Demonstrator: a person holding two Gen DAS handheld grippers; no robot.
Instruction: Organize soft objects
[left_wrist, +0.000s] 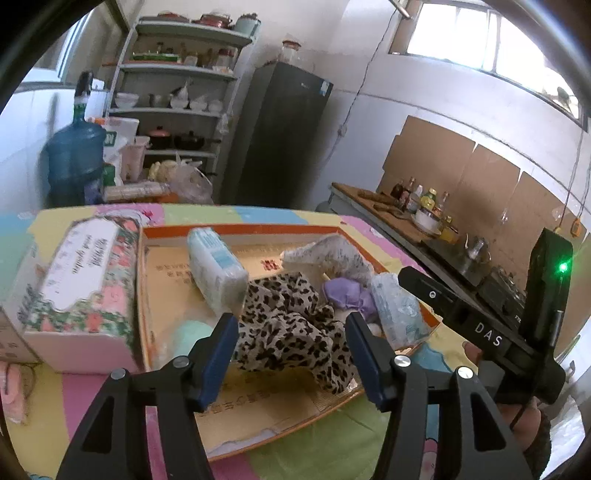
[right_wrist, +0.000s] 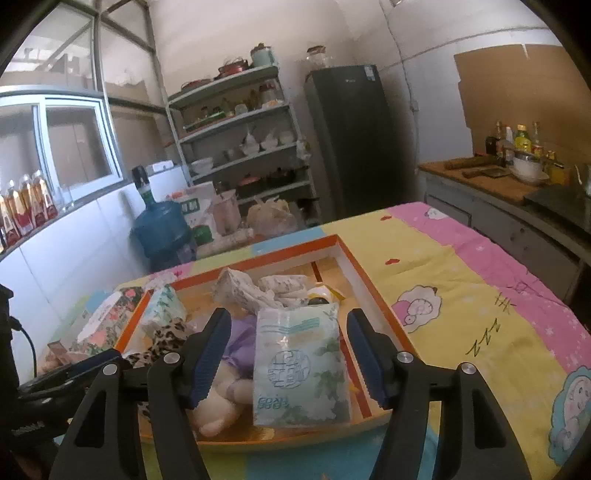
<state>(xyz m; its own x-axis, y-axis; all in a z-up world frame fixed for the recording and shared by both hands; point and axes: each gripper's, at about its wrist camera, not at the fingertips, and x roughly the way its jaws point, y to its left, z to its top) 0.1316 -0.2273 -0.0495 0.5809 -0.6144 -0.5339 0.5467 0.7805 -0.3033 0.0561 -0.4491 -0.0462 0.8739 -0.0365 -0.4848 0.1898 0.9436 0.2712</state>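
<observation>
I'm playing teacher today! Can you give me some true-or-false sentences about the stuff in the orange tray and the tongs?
1. The leopard cloth lies in the tray. True.
2. The left tongs squeeze the leopard cloth. False: they are open above it.
3. The flowery box sits inside the tray. False: it stands beside the tray, on the blanket.
4. The right tongs are open over a tissue pack. True.
5. The fridge is white. False: it is dark.
</observation>
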